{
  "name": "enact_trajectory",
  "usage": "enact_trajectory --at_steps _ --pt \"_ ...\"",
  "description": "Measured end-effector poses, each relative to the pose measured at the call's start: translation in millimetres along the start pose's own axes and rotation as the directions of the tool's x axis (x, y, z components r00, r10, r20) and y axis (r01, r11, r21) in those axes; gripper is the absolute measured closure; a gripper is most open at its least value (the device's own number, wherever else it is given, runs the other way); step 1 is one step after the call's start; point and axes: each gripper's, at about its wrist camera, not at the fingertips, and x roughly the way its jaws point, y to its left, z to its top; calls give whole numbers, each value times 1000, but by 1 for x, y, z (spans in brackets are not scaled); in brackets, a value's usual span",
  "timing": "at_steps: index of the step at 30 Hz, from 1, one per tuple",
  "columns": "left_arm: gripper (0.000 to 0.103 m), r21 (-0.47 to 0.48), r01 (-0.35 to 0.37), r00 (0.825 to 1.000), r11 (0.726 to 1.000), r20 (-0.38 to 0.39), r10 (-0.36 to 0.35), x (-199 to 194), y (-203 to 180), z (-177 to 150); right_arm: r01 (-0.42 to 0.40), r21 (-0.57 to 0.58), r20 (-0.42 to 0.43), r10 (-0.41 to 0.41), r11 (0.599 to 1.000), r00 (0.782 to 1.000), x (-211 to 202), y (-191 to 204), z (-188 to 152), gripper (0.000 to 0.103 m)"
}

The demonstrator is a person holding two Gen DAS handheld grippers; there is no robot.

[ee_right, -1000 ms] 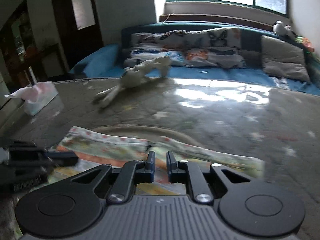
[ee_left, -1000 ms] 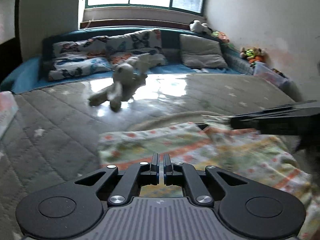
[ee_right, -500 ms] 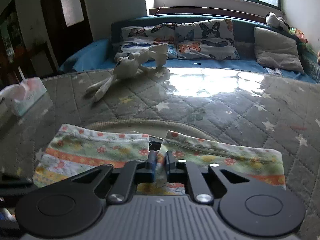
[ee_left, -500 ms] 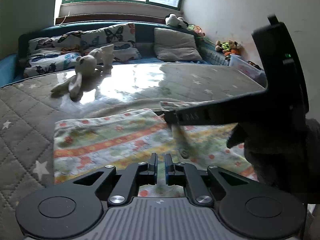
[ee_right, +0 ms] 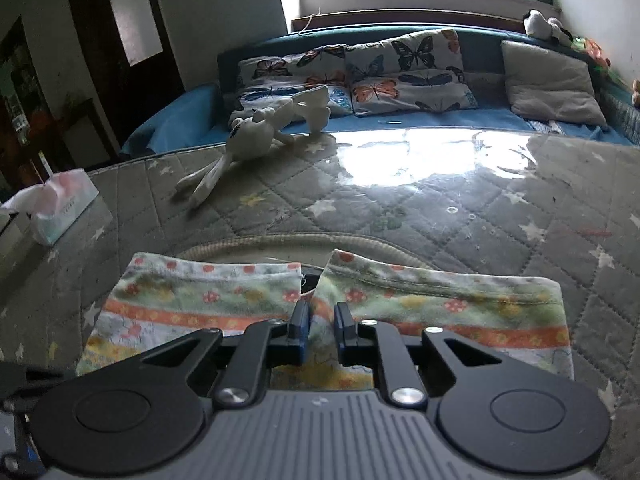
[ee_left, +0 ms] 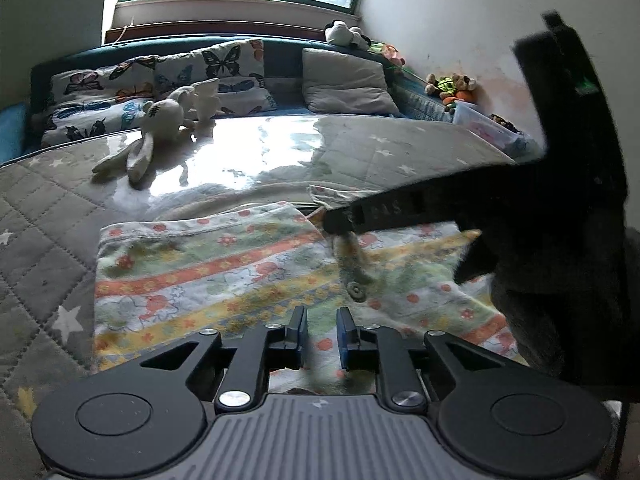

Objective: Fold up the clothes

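Quilted mattress (ee_right: 440, 216) | printed garment (ee_left: 208, 272) flat, two flaps meeting centrally | left gripper (ee_left: 319, 334), right gripper (ee_right: 321, 332) parted, empty, hovering | smoothing likely

garment (ee_right: 320, 304) flat on mattress (ee_right: 440, 208), plush rabbit (ee_right: 256, 132) behind, tissue box (ee_right: 60, 208) left

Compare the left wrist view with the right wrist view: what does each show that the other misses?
Only the left wrist view shows the right gripper over the patterned garment, plus toys in the corner. Only the right wrist view shows the tissue box and dark door. Both show the garment, plush rabbit, butterfly pillows and window.
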Motion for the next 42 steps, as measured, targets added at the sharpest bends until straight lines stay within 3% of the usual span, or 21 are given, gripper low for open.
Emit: enact_trajectory --at_steps 19,21,26,32,34,42 --pt "77 -12 -9 1000 1000 12 9 0 3 0 88 18 35 -89 996 995 3 -2 -4 93" --pt "76 -12 -8 1000 1000 12 8 -1 3 0 71 26 55 -73 997 996 1 -2 -3 99" --pt "71 -15 -19 1000 1000 14 19 -2 5 0 5 31 109 -8 1000 994 -11 1 3 100" --pt "70 -38 -45 999 998 18 46 -7 12 -1 -63 -30 51 65 998 997 5 11 5 97" --pt "70 -43 -54 998 998 17 55 -9 14 -1 -82 -19 33 82 996 996 10 10 3 92" --pt "70 -48 -64 998 997 22 65 -18 16 -3 -201 44 -16 202 978 979 1 -3 1 90"
